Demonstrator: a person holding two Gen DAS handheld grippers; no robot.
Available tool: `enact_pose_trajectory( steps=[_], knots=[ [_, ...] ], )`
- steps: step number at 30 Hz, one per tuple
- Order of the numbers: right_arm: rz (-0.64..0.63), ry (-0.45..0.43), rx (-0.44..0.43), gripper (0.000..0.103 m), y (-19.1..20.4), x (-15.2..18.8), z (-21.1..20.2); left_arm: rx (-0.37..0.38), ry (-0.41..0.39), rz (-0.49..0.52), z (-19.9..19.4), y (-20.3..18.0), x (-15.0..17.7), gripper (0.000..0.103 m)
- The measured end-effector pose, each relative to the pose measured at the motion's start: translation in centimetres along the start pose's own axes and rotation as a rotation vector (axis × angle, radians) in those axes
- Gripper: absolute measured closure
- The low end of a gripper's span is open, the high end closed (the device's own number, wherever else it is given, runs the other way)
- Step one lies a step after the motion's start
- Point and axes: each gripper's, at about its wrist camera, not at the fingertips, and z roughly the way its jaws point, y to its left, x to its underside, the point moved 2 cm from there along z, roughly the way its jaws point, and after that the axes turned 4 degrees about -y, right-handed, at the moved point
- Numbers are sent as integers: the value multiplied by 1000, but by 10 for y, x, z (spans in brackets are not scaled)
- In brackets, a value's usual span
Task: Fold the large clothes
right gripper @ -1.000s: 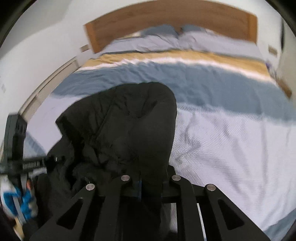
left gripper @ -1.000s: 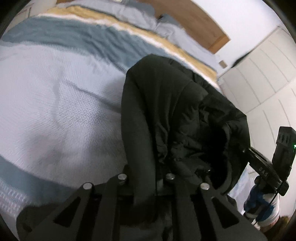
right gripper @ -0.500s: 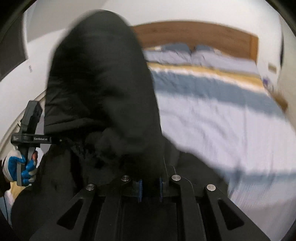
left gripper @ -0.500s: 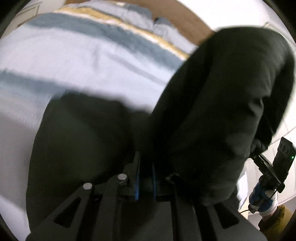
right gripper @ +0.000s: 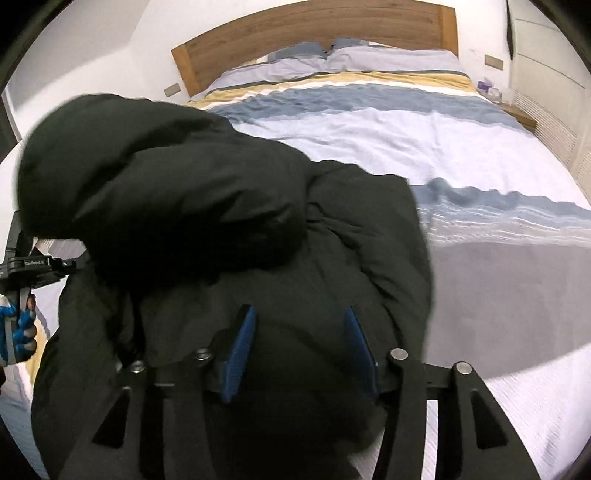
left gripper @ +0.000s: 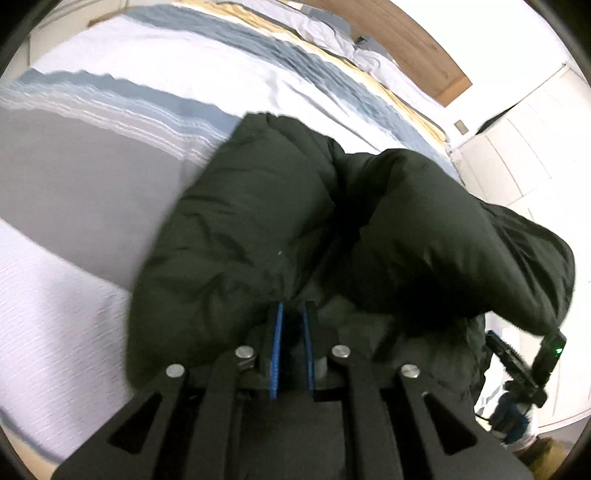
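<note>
jacket: one black padded jacket (right gripper: pixel 229 229), lying bunched on the bed (right gripper: pixel 461 147) near its foot, a puffy fold doubled over the top.
left gripper: left gripper (left gripper: pixel 293 314) with blue pads close together, pinching a fold of the jacket.
right gripper: right gripper (right gripper: pixel 301 317) with jaws spread wide, jacket fabric lying between the pads, not clamped.
bed: striped cover in white, blue, grey and yellow; two pillows (right gripper: pixel 332 61) at the wooden headboard (right gripper: pixel 314 26).
surroundings: white wardrobe doors (left gripper: pixel 524 155) beside the bed.
obstruction: the jacket hides the near bed surface in both views.
</note>
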Motion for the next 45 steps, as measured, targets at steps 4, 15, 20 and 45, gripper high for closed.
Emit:
enact_pose_trajectory(
  steps=[4,15,20,45],
  knots=[
    [-5,-25,2,44,0,-17,-33,-14,-25,45,-31,-23,-7,85],
    [2,-151,-154,29,54,-122,-46,73,-117,171,-42,-128,-95,53],
    [-40,-126,-196,29,88,-146,-13,76,-98,267,-8,-175,-108,52],
    [-290,159,-56,28,103,16,98,-142,-13,399,108,-101,47,49]
  ],
)
